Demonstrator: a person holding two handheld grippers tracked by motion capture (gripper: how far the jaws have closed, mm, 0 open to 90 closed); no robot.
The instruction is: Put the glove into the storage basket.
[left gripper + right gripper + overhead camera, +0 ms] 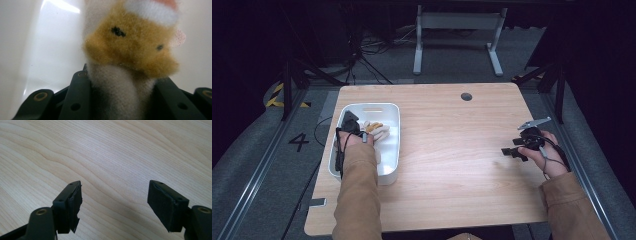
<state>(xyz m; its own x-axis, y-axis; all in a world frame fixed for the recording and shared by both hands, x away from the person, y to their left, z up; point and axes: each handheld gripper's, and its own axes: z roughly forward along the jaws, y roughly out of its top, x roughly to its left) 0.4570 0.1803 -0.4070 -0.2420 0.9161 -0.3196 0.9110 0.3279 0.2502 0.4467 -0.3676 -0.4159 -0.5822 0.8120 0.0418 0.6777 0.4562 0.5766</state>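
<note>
High view: plush toy [376,129] gripped inside white bin [393,145], left of frame.
Left gripper [353,131] clamped it, not yet lifted; right gripper [511,151] stood apart over bare surface [452,150].

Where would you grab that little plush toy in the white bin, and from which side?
Best around its narrow white body below the head, which is where the left gripper has it now, a jaw on each flank. The plush toy has a wide tan head that would likely bulge out of the jaws. Come from above, since the walls of the white bin block a sideways approach.
</note>
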